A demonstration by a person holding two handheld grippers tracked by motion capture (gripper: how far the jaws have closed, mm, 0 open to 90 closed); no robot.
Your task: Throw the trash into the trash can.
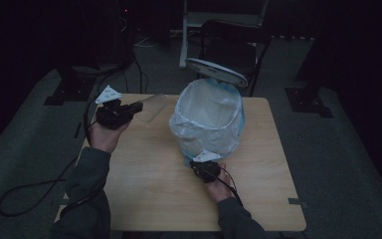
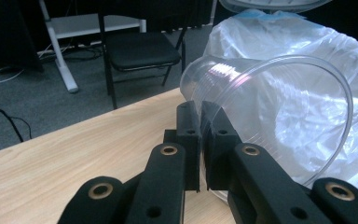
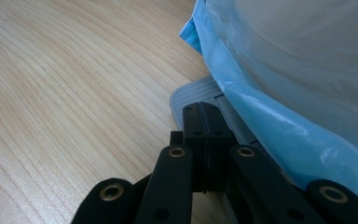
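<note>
1. Clear plastic: in the high view, the left gripper (image 1: 129,110) carried a transparent cup (image 1: 148,105) lying on its side above the tabletop (image 1: 144,184), just left of the pedal bin (image 1: 210,119), whose lid (image 1: 216,71) stood raised. The right gripper (image 1: 199,163) sat low at the bin's base. Risk: should pressure at the base ease, the lid would probably drop in the cup's way.

2. Left gripper view: jaws shut on the cup's (image 2: 279,107) thin wall near the rim, one jaw inside, one outside. The bag-lined bin (image 2: 317,42) lay just beyond. Risk: such a pinch on flexible plastic could buckle the wall, letting the cup swivel or slip onto the tabletop (image 2: 74,149).

3. Right gripper view: jaws fully closed on nothing, tips resting on the grey pedal (image 3: 200,95) beneath the blue liner (image 3: 261,116). Risk: narrow tips might slide off the ribbed pedal, or snag the liner and drag the light bin.
</note>
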